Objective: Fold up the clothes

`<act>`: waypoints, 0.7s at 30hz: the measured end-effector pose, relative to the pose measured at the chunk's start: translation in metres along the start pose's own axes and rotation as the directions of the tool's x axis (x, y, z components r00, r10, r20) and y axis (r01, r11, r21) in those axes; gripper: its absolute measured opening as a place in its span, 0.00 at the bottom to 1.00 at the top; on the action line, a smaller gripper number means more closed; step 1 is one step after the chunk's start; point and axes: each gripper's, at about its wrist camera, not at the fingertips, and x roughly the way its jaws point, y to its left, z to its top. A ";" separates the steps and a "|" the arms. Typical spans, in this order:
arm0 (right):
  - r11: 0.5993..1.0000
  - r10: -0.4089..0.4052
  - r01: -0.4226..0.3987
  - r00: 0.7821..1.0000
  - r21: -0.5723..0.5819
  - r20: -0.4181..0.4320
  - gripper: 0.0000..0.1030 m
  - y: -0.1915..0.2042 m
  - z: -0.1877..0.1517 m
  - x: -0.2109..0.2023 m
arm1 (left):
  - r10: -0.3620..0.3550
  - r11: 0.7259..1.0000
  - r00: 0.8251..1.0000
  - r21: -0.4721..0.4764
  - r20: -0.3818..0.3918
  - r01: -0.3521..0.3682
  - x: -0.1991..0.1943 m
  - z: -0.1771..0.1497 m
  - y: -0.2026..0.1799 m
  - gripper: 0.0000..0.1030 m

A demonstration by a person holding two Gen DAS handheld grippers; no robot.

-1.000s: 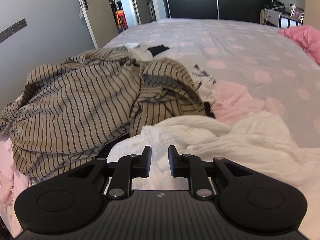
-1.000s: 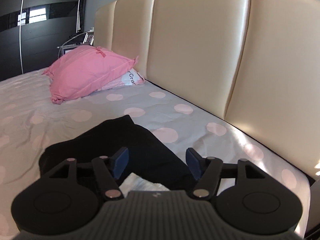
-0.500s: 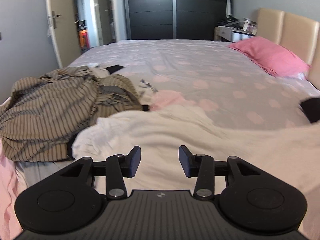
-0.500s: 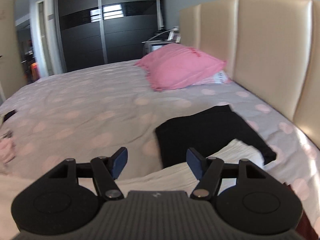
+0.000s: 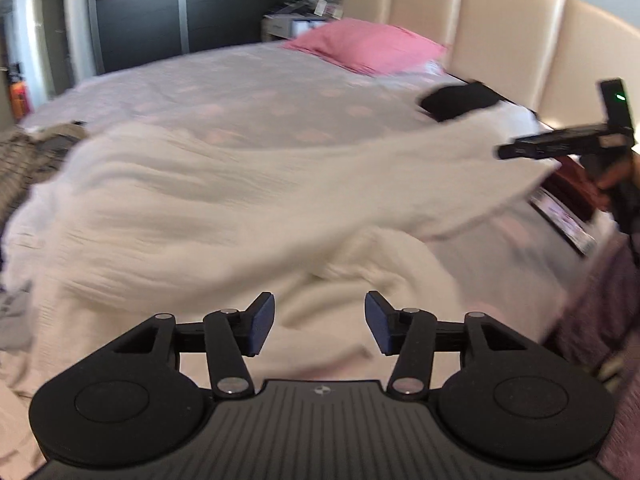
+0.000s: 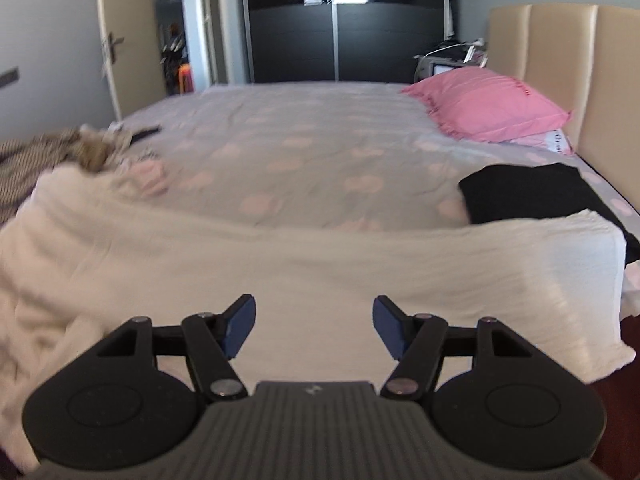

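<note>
1. Left wrist view: my left hand-held gripper sits at bottom centre, its blue pads apart after just widening, with nothing between them. The white garment, blurred, lies spread across the near part of the bed right beyond the pads.
2. Only this view shows my right hand-held gripper from outside, at the right edge over the white garment's far end, with the person's fingers beneath it.
3. Right wrist view: the right hand-held gripper at bottom centre has its pads wide apart and empty; the white garment runs as a band across the frame.
4. Only this view shows clearly the striped clothing heaped at the left edge and the open door at upper left.
5. Both views show the folded black garment at the right, partly under the white garment's end, and the pink pillow against the headboard.
</note>
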 end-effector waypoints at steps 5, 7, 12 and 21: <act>0.983 0.127 -0.134 0.989 -0.124 -0.070 0.66 0.048 -0.024 -0.012 | -0.061 0.996 0.994 0.061 -0.087 0.066 0.014 -0.017 -0.026 0.47; 0.970 0.169 -0.185 0.979 -0.158 -0.110 0.66 0.067 -0.033 -0.015 | -0.067 0.995 0.989 0.065 -0.135 0.076 0.021 -0.024 -0.033 0.47; 0.937 0.252 -0.301 0.934 -0.179 -0.254 0.66 0.106 -0.062 -0.017 | -0.047 0.988 0.972 0.133 -0.232 0.079 0.039 -0.037 -0.044 0.40; 0.866 0.263 -0.362 0.917 -0.346 -0.301 0.66 0.147 -0.077 -0.026 | -0.018 0.970 0.954 0.228 -0.301 0.090 0.058 -0.045 -0.058 0.02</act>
